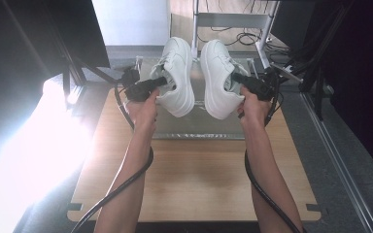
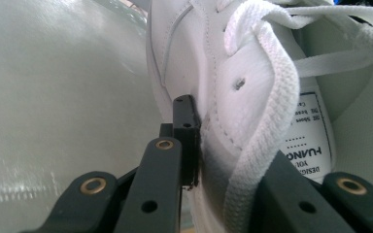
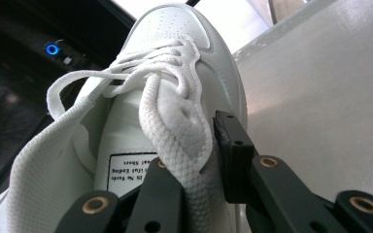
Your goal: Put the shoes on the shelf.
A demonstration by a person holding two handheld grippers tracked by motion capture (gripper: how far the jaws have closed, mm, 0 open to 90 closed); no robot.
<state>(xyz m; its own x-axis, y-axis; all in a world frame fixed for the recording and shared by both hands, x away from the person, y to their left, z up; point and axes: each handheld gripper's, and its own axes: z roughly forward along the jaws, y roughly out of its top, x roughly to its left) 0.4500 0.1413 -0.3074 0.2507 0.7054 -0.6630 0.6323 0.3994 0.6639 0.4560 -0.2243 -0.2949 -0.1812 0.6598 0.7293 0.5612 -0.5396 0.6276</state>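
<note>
Two white lace-up sneakers are held up side by side above a silver metal tray (image 1: 199,130), toes pointing away and soles turned toward each other. My left gripper (image 1: 162,82) is shut on the left sneaker (image 1: 178,73) at the side wall of its opening. In the left gripper view, one jaw lies outside that wall and the other inside, with my left gripper (image 2: 218,155) clamping the left sneaker (image 2: 233,63). My right gripper (image 1: 236,80) is shut the same way on the right sneaker (image 1: 217,80). Its own view shows my right gripper (image 3: 194,170) pinching the right sneaker (image 3: 175,39) by its laced edge.
The tray sits at the far end of a wooden table (image 1: 199,189). A metal frame (image 1: 233,20) and loose cables stand behind it, with black stands at both sides. Strong glare (image 1: 34,150) washes out the left floor. Gripper cables trail along both forearms.
</note>
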